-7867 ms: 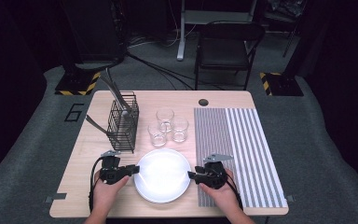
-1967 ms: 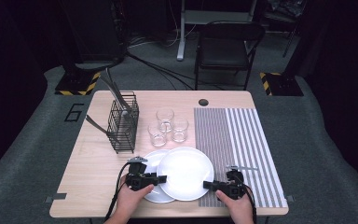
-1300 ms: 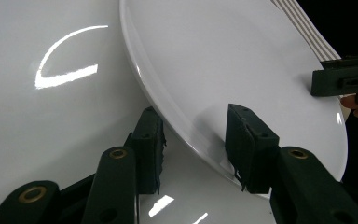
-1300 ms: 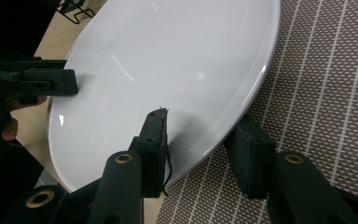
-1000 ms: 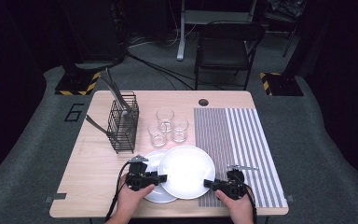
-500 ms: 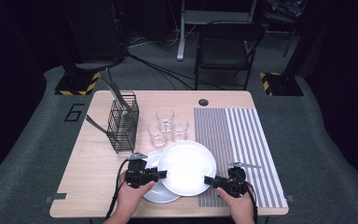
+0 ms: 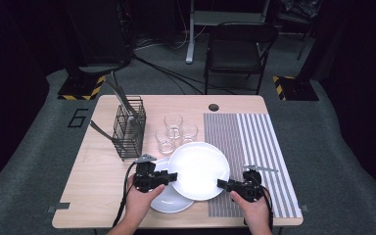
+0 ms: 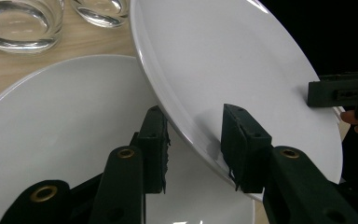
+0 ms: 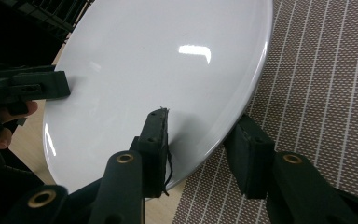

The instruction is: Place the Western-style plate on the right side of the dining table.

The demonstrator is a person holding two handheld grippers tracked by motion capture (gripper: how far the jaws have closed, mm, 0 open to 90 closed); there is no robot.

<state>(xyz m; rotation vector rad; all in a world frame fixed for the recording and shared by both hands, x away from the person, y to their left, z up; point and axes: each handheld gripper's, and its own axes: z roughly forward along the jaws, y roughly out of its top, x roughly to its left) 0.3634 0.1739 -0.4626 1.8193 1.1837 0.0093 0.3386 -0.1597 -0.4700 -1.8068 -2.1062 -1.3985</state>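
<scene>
We lift the upper plate (image 7: 198, 170) by its two opposite rims, one hand-held gripper on each.

Nearest us, both hands come in from the bench's (image 7: 98, 186) near edge, forearms roughly parallel and wrists level. The left hand-held gripper (image 7: 170, 176) has just been closing, with the plate's left rim between its jaws; in the left gripper view (image 8: 193, 144) one jaw sits under the rim and one over it. The right hand-held gripper (image 7: 221, 184) straddles the right rim at a middling width; whether its pads press we cannot tell. The plate tilts, its face up, overlapping a lower plate (image 7: 169, 198) flat on the wood. The right gripper view shows the striped mat (image 9: 326, 70) beneath. Farther off stand three glasses (image 7: 174, 122) and a wire cutlery basket (image 7: 129, 128).
</scene>
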